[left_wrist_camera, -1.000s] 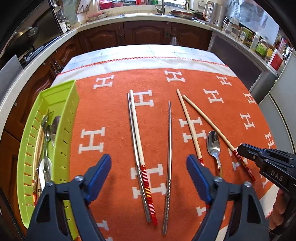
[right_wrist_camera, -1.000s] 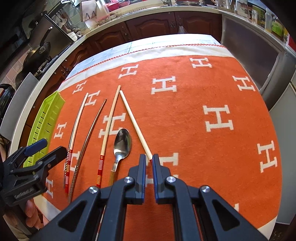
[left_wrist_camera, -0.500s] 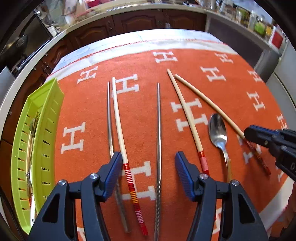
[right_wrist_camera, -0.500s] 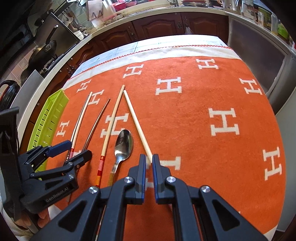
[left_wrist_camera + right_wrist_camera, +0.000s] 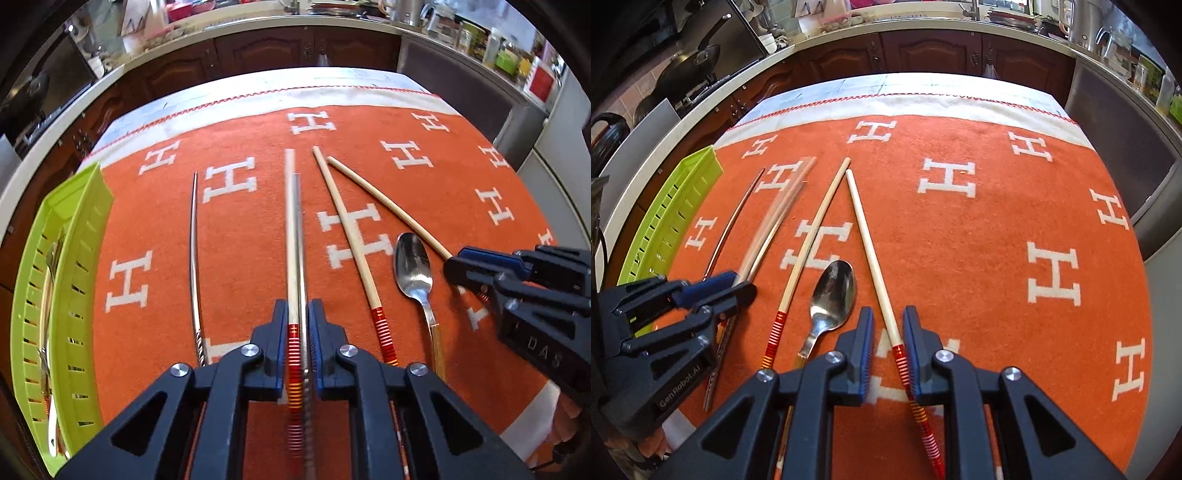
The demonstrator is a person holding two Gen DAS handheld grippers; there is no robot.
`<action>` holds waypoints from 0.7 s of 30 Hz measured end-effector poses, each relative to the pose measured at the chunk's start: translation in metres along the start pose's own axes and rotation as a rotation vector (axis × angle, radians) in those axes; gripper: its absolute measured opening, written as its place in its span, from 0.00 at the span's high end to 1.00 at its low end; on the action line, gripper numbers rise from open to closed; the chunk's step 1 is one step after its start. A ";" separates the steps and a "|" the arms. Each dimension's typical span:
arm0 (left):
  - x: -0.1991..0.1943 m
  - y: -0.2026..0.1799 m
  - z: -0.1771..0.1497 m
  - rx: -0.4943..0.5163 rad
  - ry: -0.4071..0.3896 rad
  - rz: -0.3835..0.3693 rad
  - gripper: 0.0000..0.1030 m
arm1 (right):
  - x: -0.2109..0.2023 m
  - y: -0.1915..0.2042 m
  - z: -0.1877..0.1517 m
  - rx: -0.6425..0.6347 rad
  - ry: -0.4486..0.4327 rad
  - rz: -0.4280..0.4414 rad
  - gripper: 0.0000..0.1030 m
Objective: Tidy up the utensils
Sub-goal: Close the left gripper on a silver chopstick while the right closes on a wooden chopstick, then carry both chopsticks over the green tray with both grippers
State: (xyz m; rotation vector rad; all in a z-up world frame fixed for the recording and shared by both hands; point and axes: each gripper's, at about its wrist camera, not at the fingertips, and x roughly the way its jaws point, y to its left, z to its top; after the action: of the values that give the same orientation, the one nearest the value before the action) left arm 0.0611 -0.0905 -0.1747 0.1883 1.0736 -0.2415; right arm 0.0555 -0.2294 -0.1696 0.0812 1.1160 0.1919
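Right now my left gripper (image 5: 298,334) has its jaws just closed on a bamboo chopstick (image 5: 291,236) and a steel chopstick (image 5: 301,243) together, pinched near their banded handle ends. Both run straight ahead from the jaws, along my line of sight. My right gripper (image 5: 888,341) has jaws that have just been easing apart, and another bamboo chopstick (image 5: 871,251) lies between them, slanting away up-left; I judge the pads are not pressing it. The green tray (image 5: 79,221) stands at the far left edge of the counter's orange cloth (image 5: 461,206), so my left hand is much the nearer. Between pair and tray lies only one loose steel chopstick (image 5: 192,236). Swinging left, the long tips must clear the tray's near wall.
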 end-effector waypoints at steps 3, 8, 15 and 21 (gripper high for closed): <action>-0.001 0.009 0.000 -0.045 0.000 -0.044 0.92 | -0.001 -0.005 0.002 0.056 0.021 0.024 0.94; -0.015 0.034 -0.003 -0.151 0.024 -0.110 0.92 | -0.014 -0.016 -0.002 0.164 0.023 0.074 0.95; -0.075 0.079 -0.006 -0.213 -0.049 -0.116 0.92 | -0.048 0.001 0.004 0.214 0.003 0.216 0.95; -0.122 0.128 -0.018 -0.282 -0.120 -0.105 0.92 | -0.059 0.049 0.017 0.145 -0.001 0.293 0.95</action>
State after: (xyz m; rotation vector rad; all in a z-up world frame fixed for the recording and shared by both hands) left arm 0.0269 0.0499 -0.0710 -0.1343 0.9875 -0.1907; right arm 0.0398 -0.1919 -0.1020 0.3750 1.1130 0.3716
